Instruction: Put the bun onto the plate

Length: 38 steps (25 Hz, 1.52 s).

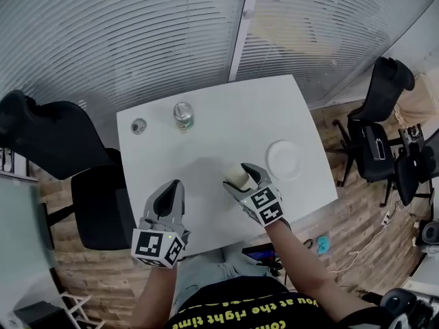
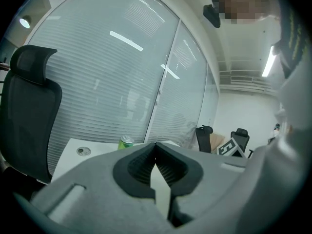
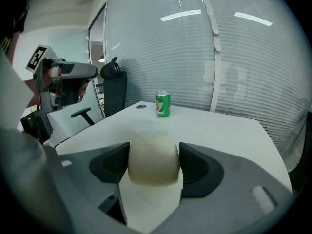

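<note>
A pale cream bun (image 3: 153,159) sits squeezed between the jaws of my right gripper (image 3: 153,162); in the head view the bun (image 1: 236,175) is just above the white table (image 1: 206,142), left of the plate. The white round plate (image 1: 282,159) lies near the table's right edge, empty. My right gripper (image 1: 240,177) is a short way left of it. My left gripper (image 1: 171,192) hovers over the table's front left part with its jaws closed together and nothing between them; its own view shows the tips of my left gripper (image 2: 156,152) meeting.
A green can (image 1: 182,114) stands at the table's back, also seen as the can (image 3: 163,104) ahead of the bun. A small round disc (image 1: 138,125) lies left of it. Black office chairs (image 1: 41,139) stand left, and more chairs (image 1: 381,115) on the right.
</note>
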Each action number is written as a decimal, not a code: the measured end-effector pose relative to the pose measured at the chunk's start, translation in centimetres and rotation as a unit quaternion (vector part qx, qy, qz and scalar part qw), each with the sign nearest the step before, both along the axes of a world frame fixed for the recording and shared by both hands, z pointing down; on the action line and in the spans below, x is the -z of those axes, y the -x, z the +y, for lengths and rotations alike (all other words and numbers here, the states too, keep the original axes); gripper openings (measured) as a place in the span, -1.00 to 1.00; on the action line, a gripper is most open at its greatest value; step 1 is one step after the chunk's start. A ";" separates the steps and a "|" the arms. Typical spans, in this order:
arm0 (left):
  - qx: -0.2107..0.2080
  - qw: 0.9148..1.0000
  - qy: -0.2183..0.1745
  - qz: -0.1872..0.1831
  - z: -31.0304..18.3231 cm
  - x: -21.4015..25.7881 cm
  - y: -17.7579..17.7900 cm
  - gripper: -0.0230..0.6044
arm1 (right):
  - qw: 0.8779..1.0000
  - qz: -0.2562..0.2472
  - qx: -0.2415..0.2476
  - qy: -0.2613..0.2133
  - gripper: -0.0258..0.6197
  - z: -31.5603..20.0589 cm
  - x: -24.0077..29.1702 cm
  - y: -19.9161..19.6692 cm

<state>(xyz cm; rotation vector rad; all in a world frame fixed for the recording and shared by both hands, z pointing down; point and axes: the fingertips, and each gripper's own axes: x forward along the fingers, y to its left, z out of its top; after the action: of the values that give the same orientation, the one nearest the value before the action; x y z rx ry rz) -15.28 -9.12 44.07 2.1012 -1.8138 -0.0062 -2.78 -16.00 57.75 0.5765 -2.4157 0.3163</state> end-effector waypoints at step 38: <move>-0.203 0.979 0.008 0.022 -6.3 -1.4 -14.2 -0.92 | 0.971 -0.015 -0.239 -0.015 0.09 -2.7 2.5 -18.5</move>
<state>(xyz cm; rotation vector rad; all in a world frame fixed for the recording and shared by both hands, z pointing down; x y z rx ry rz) -1.12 -15.44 45.50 2.3988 -1.3262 0.0652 15.72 -18.68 55.29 1.1756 -2.2874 0.4907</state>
